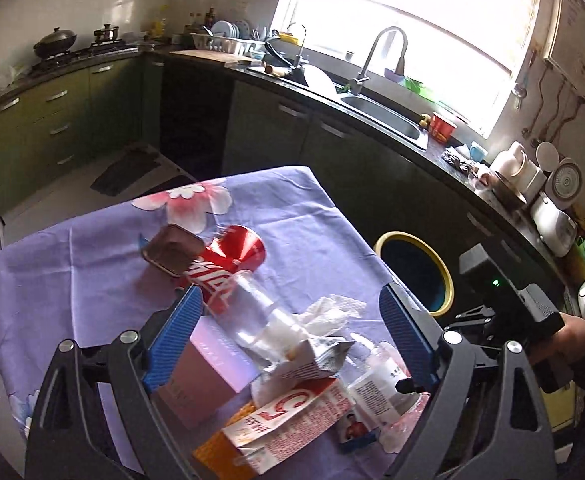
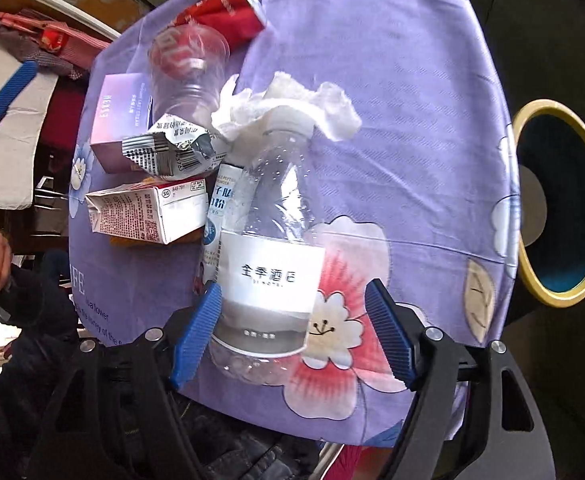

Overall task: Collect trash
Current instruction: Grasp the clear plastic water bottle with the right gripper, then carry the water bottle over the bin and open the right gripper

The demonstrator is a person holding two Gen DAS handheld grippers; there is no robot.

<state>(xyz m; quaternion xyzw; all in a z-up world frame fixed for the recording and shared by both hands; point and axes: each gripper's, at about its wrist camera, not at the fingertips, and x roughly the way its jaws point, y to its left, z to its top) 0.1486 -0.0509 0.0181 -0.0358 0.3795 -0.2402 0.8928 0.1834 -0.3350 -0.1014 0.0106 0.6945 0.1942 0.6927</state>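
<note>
From the left wrist, the left claw [image 1: 292, 344] hangs spread above trash heaped on the purple-clothed counter [image 1: 92, 248]: red can [image 1: 232, 264], clear cup [image 1: 252, 312], carton [image 1: 292, 420]. From the right wrist, the right claw [image 2: 292, 332] stands spread around a plastic bottle [image 2: 268, 260], pinching nothing; a yellow-rimmed bin [image 2: 564, 200] sits beside the counter.

On my table I count one red can [image 1: 234, 258] at twelve o'clock of the heap, one clear cup [image 2: 188, 68] beside it, and one clear bottle [image 2: 268, 240] at six o'clock. There is one crumpled tissue [image 2: 292, 104], one pink box [image 2: 118, 128] at nine o'clock, one torn foil packet [image 2: 168, 148], one milk carton [image 2: 148, 212], one small tube [image 2: 218, 204] and one brown tin [image 1: 170, 254]. One yellow-rimmed bin [image 2: 564, 200] stands at three o'clock.
</note>
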